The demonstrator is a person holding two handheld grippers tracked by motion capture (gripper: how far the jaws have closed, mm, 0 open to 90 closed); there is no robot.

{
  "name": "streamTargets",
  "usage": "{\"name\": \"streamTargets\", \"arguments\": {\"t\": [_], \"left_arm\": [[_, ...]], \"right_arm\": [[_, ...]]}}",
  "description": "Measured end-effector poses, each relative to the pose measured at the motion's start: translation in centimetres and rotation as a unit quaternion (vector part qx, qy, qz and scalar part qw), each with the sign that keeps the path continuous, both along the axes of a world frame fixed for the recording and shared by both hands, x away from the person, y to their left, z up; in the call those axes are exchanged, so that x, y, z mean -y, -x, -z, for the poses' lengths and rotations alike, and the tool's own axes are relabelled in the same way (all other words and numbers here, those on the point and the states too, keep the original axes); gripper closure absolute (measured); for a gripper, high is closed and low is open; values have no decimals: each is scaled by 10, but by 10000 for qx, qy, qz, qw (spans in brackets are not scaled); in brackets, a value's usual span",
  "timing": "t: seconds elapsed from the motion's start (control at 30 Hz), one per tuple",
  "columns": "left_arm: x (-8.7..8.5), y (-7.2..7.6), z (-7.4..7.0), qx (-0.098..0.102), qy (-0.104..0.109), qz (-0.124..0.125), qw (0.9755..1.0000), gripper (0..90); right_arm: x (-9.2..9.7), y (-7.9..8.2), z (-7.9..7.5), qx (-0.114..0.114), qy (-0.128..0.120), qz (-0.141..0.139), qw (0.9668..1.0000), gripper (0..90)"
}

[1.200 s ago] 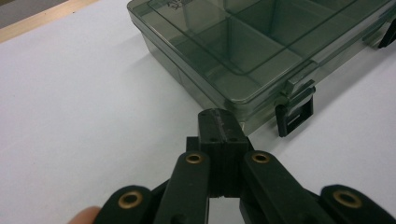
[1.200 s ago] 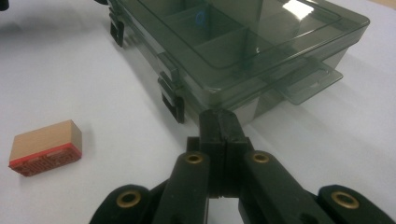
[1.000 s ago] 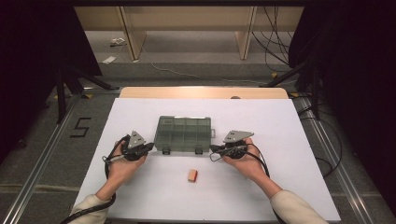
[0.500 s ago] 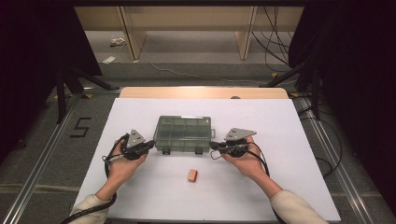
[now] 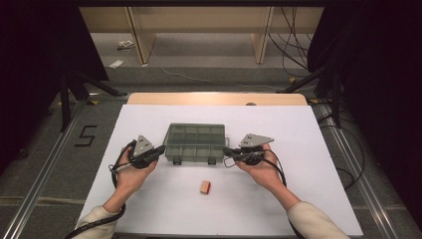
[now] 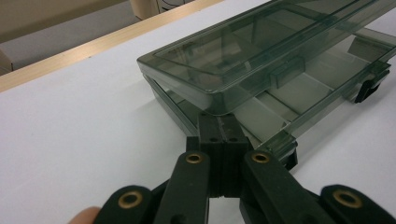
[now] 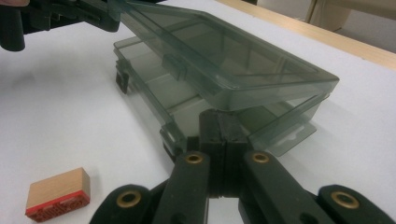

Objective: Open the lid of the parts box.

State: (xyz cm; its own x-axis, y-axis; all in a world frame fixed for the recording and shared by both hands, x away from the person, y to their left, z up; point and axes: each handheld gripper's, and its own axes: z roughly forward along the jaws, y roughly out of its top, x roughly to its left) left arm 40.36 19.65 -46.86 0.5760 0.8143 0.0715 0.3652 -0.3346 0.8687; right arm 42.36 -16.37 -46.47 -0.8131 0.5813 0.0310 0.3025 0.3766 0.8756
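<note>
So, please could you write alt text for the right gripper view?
The right gripper's shut black jaws are wedged under the lid of a smoky clear plastic box, holding it slightly lifted. A small wooden stamp lies on the white table at lower left.

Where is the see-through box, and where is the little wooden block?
see-through box (image 5: 195, 142), high view, on the middle of its lid.
wooden block (image 7: 58, 193), right gripper view, on its wooden side.
</note>
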Motion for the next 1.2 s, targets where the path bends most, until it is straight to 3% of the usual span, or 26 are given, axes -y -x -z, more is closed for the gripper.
{"name": "streamTargets", "arguments": {"t": [0.47, 0.63, 0.67, 0.7, 0.83, 1.0, 1.07, 1.13, 1.2], "left_arm": [[5, -9, -14, 263, 49, -81, 9996, 900], [7, -11, -17, 323, 52, -101, 9994, 900], [7, -11, -18, 336, 48, -112, 9994, 900], [7, -11, -18, 337, 48, -119, 9994, 900], [7, -12, -18, 359, 51, -141, 9992, 899], [5, -11, -15, 361, -5, -170, 9992, 896], [4, -13, -12, 333, -88, -265, 9991, 793], [2, -14, -11, 429, -161, -389, 9982, 693], [1, -16, -14, 590, -164, -391, 9974, 680]], "right_arm": [[-3, -6, -12, 247, -145, 234, 9993, 900], [-3, -6, -14, 371, 91, 466, 9982, 826], [-4, -6, -15, 500, 347, 644, 9961, 739], [-4, -6, -15, 561, 414, 675, 9953, 713], [-9, -7, -15, 760, 477, 706, 9935, 636], [-14, -8, -17, 999, 519, 803, 9904, 640], [-15, -9, -20, 1101, 470, 855, 9891, 653], [-15, -10, -20, 1152, 453, 862, 9885, 662], [-16, -10, -21, 1192, 438, 871, 9881, 676]]}}
